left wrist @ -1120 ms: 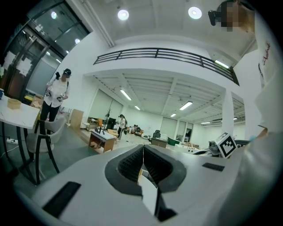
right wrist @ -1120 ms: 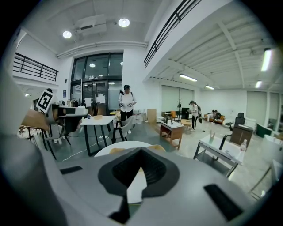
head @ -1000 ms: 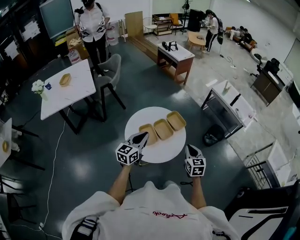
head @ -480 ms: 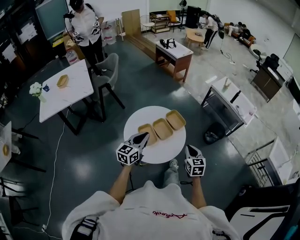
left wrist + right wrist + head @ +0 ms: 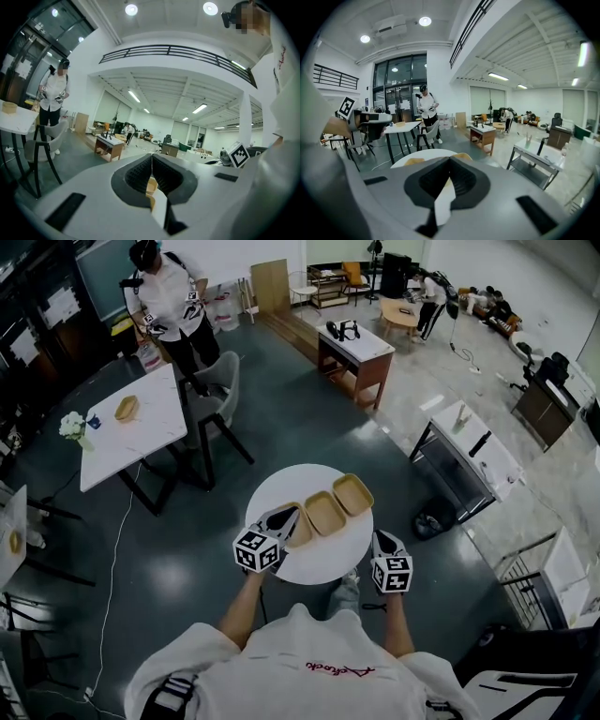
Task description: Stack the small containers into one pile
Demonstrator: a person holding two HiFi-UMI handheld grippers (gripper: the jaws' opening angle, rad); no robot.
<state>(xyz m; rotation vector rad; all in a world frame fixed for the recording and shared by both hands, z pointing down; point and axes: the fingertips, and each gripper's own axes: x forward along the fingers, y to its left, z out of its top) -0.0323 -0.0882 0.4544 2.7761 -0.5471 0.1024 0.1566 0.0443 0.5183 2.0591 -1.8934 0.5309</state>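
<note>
— Tan small containers [image 5: 325, 513], three side by side on the round white surface [image 5: 319, 566], the row running from near-left away to far-right. Nothing is stacked yet, I'd say.
— Which claw is nearer?
— My left claw [image 5: 286, 515]. It's pressed together and empty, tip right at the nearest container [image 5: 303, 532]. My right claw [image 5: 380, 540] is pressed together too, empty, by the surface's near-right edge and apart from the row.
— So left leads?
— I reckon so, and it must spread first.

Three containers [image 5: 325, 512] crowd round table [image 5: 323, 559] centre; near edge bare, seemingly reachable.
</note>
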